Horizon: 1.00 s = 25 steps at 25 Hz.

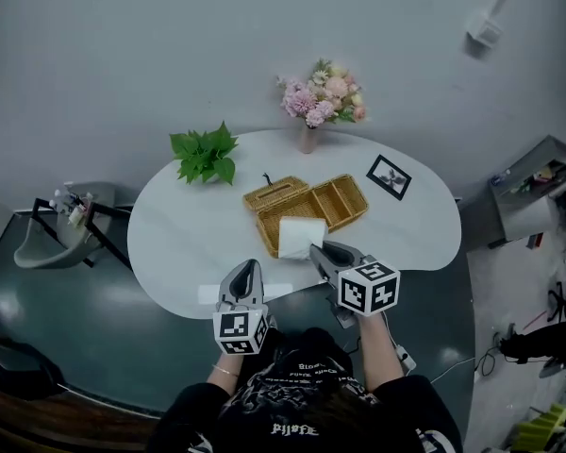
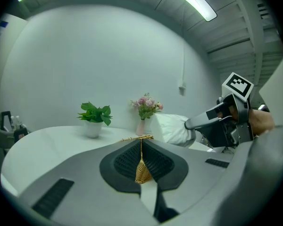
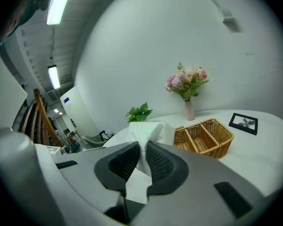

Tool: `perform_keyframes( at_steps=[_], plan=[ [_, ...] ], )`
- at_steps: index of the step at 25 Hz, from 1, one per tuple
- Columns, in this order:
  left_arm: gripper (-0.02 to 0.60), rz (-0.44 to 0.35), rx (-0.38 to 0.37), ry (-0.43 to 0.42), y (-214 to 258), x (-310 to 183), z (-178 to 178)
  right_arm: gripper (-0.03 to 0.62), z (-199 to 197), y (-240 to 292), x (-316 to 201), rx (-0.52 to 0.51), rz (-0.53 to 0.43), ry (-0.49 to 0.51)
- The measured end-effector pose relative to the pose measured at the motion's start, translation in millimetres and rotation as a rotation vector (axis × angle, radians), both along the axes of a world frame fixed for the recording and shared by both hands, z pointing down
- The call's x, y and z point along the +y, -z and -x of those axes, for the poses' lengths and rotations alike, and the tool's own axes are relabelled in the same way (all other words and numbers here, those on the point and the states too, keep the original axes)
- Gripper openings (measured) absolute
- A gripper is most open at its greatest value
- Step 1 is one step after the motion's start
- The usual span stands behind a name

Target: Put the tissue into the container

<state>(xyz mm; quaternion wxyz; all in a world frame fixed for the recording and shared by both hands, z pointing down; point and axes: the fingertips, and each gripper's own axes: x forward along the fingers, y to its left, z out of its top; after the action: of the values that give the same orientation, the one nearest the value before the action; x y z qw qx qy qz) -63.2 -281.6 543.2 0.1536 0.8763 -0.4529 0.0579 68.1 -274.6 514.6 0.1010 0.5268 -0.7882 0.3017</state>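
A white tissue pack hangs just in front of the wicker container, over the table's front part. My right gripper is shut on its near edge; in the right gripper view the tissue is pinched between the dark pads. The container is an open basket with a divider, and its lid lies beside it on the left. My left gripper hovers at the table's front edge, shut with nothing in it. In its own view the tissue and right gripper appear to the right.
On the white oval table stand a green potted plant at the back left, a vase of pink flowers at the back, and a small framed picture to the right. A chair stands left of the table.
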Motion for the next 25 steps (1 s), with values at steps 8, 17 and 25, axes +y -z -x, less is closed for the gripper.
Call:
perform_keyframes(
  at_steps=[8,17,25],
  plan=[
    [0.026,0.004,0.004,0.004,2.5,-16.7,-1.7,0.077,-8.1,-7.8,-22.1,0.019,0.047,0.029],
    [0.026,0.007,-0.011,0.096,5.3,-43.2,-3.8,0.077,-12.1,-12.3,-50.5,0.038,0.097,0.167],
    [0.026,0.010,-0.017,0.172,7.2,-56.8,-9.3,0.077,-11.3,-34.7,-71.6,0.033,0.180,0.298]
  ],
)
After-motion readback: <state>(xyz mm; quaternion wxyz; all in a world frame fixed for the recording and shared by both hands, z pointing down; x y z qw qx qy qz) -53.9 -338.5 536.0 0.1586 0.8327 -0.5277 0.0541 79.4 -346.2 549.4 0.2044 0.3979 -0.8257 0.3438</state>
